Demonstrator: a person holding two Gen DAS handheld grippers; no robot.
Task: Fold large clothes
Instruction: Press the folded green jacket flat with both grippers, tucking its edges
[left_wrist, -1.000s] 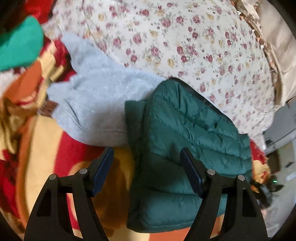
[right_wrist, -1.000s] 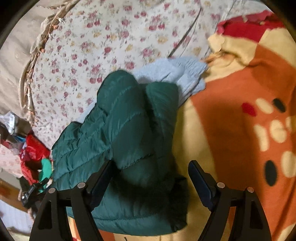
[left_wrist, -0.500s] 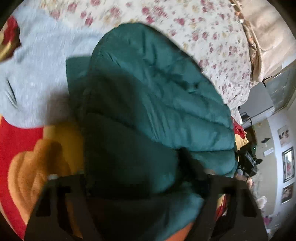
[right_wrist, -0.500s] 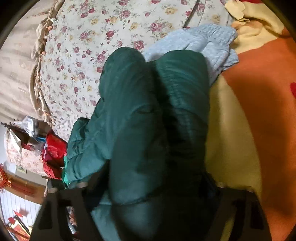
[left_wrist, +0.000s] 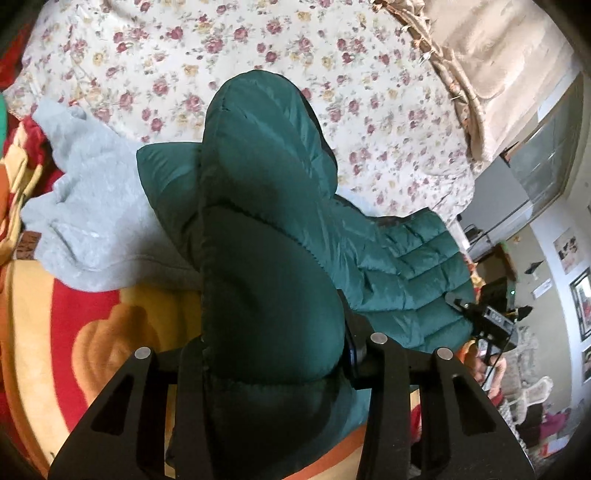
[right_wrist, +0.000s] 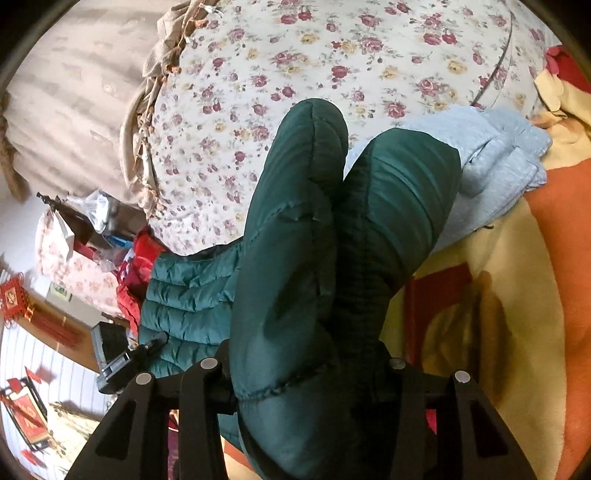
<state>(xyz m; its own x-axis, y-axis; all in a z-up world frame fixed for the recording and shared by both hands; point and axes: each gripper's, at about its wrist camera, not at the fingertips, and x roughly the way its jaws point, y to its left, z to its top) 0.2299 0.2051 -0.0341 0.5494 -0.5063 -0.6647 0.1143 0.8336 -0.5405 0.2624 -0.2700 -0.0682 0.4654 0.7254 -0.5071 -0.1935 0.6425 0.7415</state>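
Note:
A dark green quilted puffer jacket (left_wrist: 266, 184) lies on the bed, and a thick fold of it bulges up between the jaws of my left gripper (left_wrist: 273, 343). Those jaws are closing and squeeze the fold from both sides. In the right wrist view the same jacket (right_wrist: 402, 192) rises in two puffy folds out of my right gripper (right_wrist: 306, 354), whose jaws are also closing and pinch the padding. The jacket hides most of the fingers in both views. Its far part (left_wrist: 413, 266) still rests on the bed.
A grey fleece garment (left_wrist: 96, 206) (right_wrist: 491, 162) lies beside and partly under the jacket. Beneath are a floral sheet (left_wrist: 258, 48) (right_wrist: 314, 48) and a red, orange and yellow blanket (left_wrist: 92, 332) (right_wrist: 517, 314). The bed edge and a cluttered room lie beyond.
Both grippers came forward onto the jacket with wide jaws, then narrowed around its edge. The gripped folds have since risen off the bed and the views have tilted.

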